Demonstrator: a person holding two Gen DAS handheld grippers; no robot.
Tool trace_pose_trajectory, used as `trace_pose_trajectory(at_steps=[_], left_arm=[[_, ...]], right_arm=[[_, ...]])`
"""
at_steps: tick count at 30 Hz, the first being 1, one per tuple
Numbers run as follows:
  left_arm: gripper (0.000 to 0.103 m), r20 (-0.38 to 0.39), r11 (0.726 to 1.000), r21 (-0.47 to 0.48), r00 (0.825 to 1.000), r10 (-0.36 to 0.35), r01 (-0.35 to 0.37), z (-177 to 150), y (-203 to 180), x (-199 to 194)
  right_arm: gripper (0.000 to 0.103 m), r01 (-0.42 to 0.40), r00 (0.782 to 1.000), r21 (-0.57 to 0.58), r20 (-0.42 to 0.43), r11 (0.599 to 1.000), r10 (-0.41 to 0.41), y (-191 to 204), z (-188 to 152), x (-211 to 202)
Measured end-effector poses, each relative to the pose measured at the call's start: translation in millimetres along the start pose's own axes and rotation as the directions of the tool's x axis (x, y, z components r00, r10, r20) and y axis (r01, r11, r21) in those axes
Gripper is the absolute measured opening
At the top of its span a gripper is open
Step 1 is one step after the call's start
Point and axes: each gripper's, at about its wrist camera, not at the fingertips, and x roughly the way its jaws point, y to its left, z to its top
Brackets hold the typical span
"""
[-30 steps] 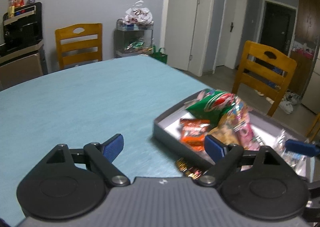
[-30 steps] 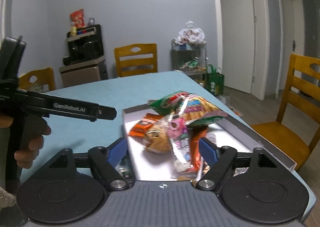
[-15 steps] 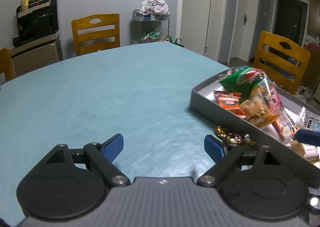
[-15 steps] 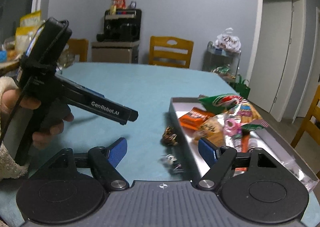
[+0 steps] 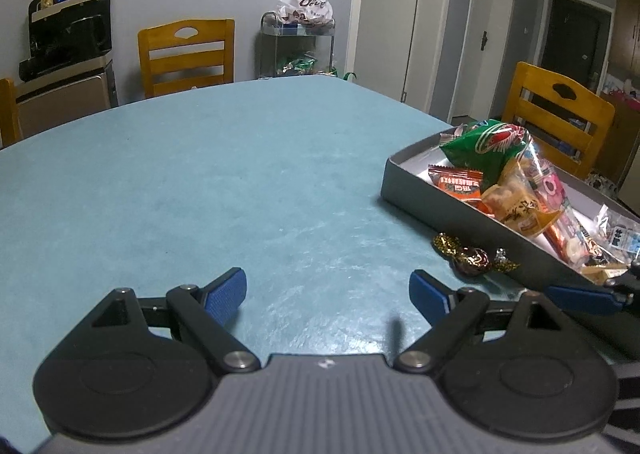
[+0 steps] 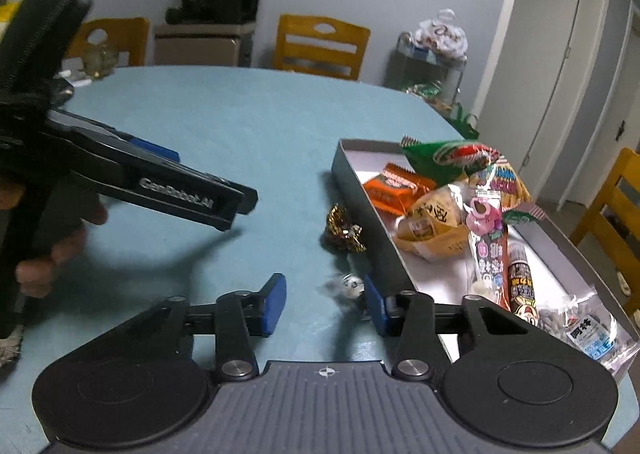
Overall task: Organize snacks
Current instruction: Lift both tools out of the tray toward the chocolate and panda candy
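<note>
A shallow grey cardboard tray (image 6: 362, 190) with a white floor sits near the right edge of the blue-green desk (image 5: 200, 182), packed with snacks: a green crinkled bag (image 6: 444, 158) at its far end, an orange wrapped bar (image 6: 394, 186) beside it, a yellow-orange packet (image 6: 434, 224) in the middle, a long clear stick pack with a pink label (image 6: 486, 238), and a small clear bag with a blue label (image 6: 588, 328) at the near end. Outside the tray, touching or just beside its left wall, lies a gold-foil wrapped candy (image 6: 344, 228) on the desk, and nearer the camera a small clear-wrapped candy (image 6: 348, 286), blurred.

The right claw (image 6: 325, 304) hovers low over the desk by the tray's near left corner, its jaws parted at a middling width with nothing between them; the clear-wrapped candy lies just ahead of the gap, close to the right finger.

The left claw (image 5: 328, 292) is held over the bare desk, well left of the tray, jaws spread wide and empty. From the right wrist view it shows as a long black tool (image 6: 160, 182) gripped by a bare hand (image 6: 44, 250).

Behind the desk stand yellow wooden chairs (image 5: 186, 50), a metal trolley with a white plastic bag on top (image 5: 298, 42) and a black appliance on a cabinet (image 5: 68, 34).
</note>
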Motion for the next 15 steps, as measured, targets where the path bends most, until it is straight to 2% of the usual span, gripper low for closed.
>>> trace_pose_trajectory(at_steps=[6, 8, 10, 12, 15], left_arm=[[0.089, -0.005, 1.0, -0.003, 1.0, -0.002, 0.002, -1, 0, 1], [0.089, -0.006, 1.0, -0.003, 1.0, -0.002, 0.002, -1, -1, 2], [0.089, -0.01, 1.0, -0.005, 1.0, -0.001, 0.001, -1, -1, 3], [0.089, -0.011, 1.0, -0.007, 1.0, 0.0, 0.0, -2, -1, 4], [0.089, -0.012, 1.0, -0.011, 1.0, -0.001, 0.001, -2, 0, 5]], right_arm=[[0.039, 0.021, 1.0, -0.015, -0.007, 1.0, -0.022, 0, 2, 7], [0.034, 0.028, 1.0, -0.015, -0.004, 0.999, -0.028, -1, 2, 8], [0.025, 0.034, 0.999, -0.027, -0.003, 0.999, -0.034, -3, 2, 11], [0.021, 0.014, 1.0, -0.021, -0.026, 1.0, -0.015, -4, 2, 13], [0.021, -0.069, 0.997, 0.01, -0.033, 0.998, 0.069, -4, 1, 7]])
